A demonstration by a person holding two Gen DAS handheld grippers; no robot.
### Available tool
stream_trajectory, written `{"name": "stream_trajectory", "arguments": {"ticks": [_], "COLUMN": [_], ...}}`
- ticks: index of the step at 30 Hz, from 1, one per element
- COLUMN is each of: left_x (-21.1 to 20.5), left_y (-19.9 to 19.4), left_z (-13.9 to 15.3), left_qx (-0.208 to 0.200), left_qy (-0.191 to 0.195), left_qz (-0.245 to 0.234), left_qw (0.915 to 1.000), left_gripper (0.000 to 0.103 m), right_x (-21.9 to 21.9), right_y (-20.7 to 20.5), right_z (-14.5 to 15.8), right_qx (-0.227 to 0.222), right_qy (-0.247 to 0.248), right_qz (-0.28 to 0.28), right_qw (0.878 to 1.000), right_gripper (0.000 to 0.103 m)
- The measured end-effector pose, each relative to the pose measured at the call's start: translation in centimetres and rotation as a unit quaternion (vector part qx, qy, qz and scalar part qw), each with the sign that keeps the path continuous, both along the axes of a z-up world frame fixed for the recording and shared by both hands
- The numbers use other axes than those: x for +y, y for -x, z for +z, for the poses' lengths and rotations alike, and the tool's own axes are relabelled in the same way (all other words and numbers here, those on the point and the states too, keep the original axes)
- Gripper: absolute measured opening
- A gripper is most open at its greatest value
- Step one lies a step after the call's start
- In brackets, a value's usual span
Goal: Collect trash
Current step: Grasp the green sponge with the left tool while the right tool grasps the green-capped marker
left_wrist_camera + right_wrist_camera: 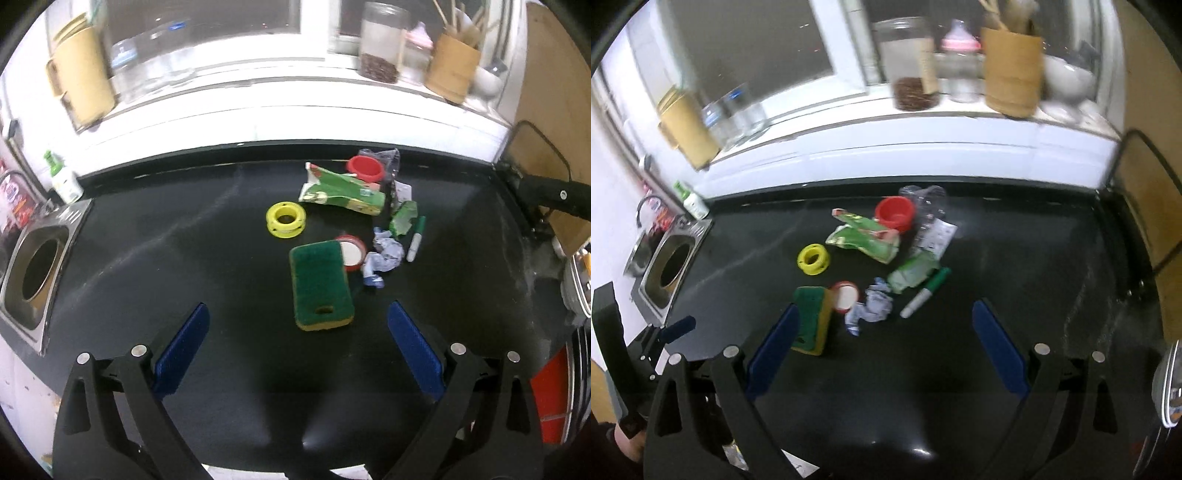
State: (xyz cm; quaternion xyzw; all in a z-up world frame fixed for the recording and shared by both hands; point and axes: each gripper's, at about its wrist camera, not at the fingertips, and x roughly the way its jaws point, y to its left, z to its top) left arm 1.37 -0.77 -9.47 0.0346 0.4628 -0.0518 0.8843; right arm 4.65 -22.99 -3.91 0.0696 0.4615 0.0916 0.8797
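Countertop: a dark worktop (147, 258) was seen below a white window ledge, with a steel panel holding a round chute opening (38, 273) set at its left edge.
Landmark: a green and yellow scouring sponge (321, 284) lay flat near the middle of the worktop.
Trash, paper: a crumpled white and blue paper wad (384, 254) was found just right of the sponge.
Trash, carton: a flattened green carton (343, 192) lay behind the sponge, towards the ledge.
Trash, plastic: a torn green wrapper (404, 218) and clear crumpled plastic (391, 162) were seen behind and right of the sponge.
Other items: a yellow spool (285, 219) sat behind and left of the sponge; a red-rimmed lid (351, 253) touched the sponge's right edge; a red cup (365, 168) stood behind the carton; a green marker (416, 238) lay right of the paper wad.
Left gripper (297, 350): its blue pads were spread wide and nothing was held, with the sponge just ahead of them.
Right gripper (884, 347): its pads were spread wide and empty, with the sponge beside the left pad.
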Motion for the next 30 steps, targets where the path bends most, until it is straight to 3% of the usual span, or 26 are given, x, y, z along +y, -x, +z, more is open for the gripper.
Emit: {"name": "stream_trajectory", "arguments": {"ticks": [12,23,30], "left_x": [-0.7,-1.9,-2.0], "left_y": [-1.6,-5.8,-7.9], "left_z": [-2.0,-9.7,-12.6], "left_qx": [0.022,0.065,0.085], "left_qy": [-0.009,-0.013,-0.009], "left_qz": [0.012,0.028,0.042], "left_qw": [0.9996,0.9974,0.9954], "left_gripper": [0.094,0.094,0.094], "right_x": [-0.6,0.1,0.3], "right_y": [-1.7,-7.3,-10.4], "right_z": [-3.2,-13.7,-17.8], "right_qx": [0.025,0.105,0.139], "right_qy": [-0.005,0.033,0.045], "right_qz": [-0.003,-0.031,-0.048], "right_qw": [1.000,0.993,0.988], "right_gripper": [0.091,0.089,0.087]}}
